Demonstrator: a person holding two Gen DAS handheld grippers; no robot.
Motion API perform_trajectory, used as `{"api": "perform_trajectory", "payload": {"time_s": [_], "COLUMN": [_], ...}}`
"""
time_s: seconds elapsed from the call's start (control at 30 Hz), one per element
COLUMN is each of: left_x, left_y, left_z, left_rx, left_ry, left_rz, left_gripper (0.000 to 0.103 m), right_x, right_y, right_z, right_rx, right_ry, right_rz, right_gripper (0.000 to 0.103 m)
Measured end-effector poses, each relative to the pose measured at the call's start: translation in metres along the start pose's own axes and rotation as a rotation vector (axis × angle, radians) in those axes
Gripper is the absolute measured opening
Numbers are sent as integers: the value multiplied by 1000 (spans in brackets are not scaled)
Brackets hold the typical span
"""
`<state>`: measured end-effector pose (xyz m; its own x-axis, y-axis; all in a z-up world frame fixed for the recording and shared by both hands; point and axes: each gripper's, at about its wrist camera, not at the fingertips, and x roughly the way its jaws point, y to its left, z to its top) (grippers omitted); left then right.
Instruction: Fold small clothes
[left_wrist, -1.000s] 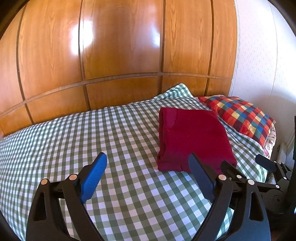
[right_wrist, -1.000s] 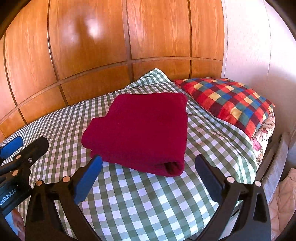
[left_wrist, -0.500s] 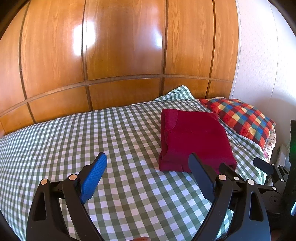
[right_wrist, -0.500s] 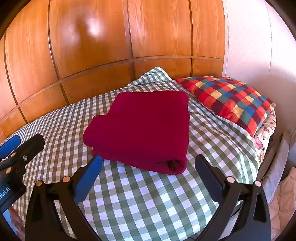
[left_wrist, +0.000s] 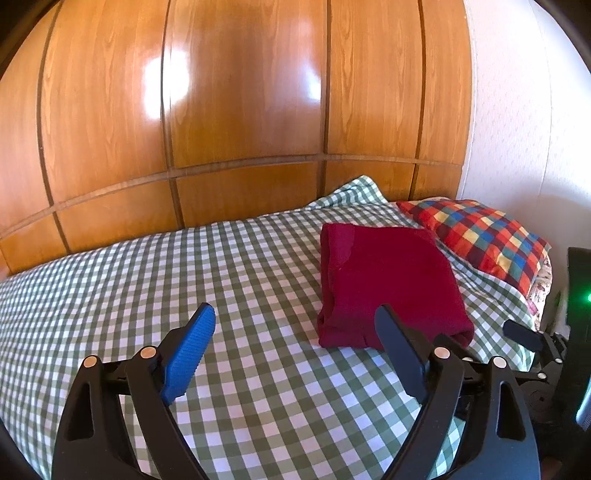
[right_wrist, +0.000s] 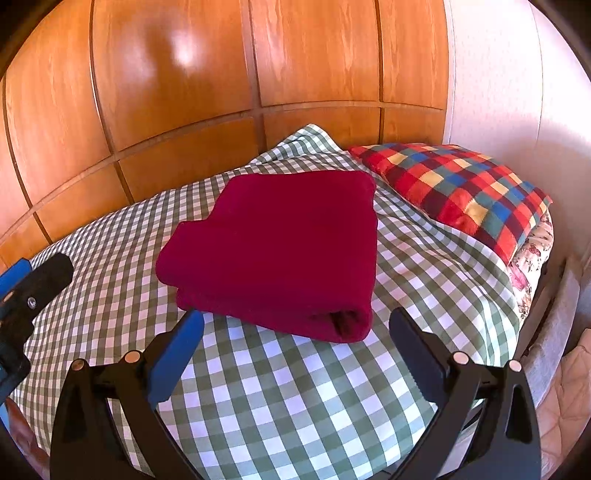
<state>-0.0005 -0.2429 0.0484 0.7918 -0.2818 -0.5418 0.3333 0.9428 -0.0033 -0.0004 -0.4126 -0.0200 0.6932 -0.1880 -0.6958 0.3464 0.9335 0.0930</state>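
Left gripper (left_wrist: 295, 336) spread wide, nothing between the jaws, hovering above the green-checked bedspread (left_wrist: 184, 280). One blue ribbed pad (left_wrist: 190, 350) at 8 o'clock in the left wrist view, one dark finger at 4 o'clock. Right gripper (right_wrist: 295, 339) likewise gaping and holding nothing, poised over the same bedspread (right_wrist: 295, 398) just short of the cloth.

Folded dark-red garment (right_wrist: 280, 247) lying flat on the bedspread, a thick squared stack with its rolled fold edge facing the right wrist camera. Centred in that view, slightly toward 12 o'clock, near edge just beyond the right fingertips, not touched by them. In the left wrist view the same garment (left_wrist: 388, 288) toward 3 o'clock, its near edge partly hidden behind the dark finger; contact there cannot be told.

Multicoloured checked pillow (right_wrist: 454, 188) at 2 o'clock from the garment, close beside its far corner, resting on a floral-patterned layer (right_wrist: 532, 258) at the bed's edge. Glossy wooden panelling (left_wrist: 240, 92) across the whole 12 o'clock side, white wall (left_wrist: 517, 129) toward 2 o'clock. Tip of the left gripper (right_wrist: 33, 291) showing at 9 o'clock in the right wrist view; the right gripper's tip (left_wrist: 524, 336) at 4 o'clock in the left wrist view.
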Motion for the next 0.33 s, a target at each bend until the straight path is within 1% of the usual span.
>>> {"api": "perform_trajectory", "payload": {"time_s": [0.03,0.1,0.2,0.33], "left_x": [2,6,14,22], "left_y": [1,4,9,16], "left_z": [-1,-2,-5,-9], "left_rx": [-5,-25,-42,-49], "left_ry": [13,37,74,98], "left_rz": [-8,3,15,31], "left_gripper": [87,89,91,91], "right_x": [0,0,4,27], "right_y": [-1,-6,-24,-65], "right_z": [1,3,10,27], "right_rx": [2,12,62,144], "right_ry": [-2,-7,-6,3], "right_rz": [-3,-14,-34,-140], "right_gripper": [100,100,100,100]}}
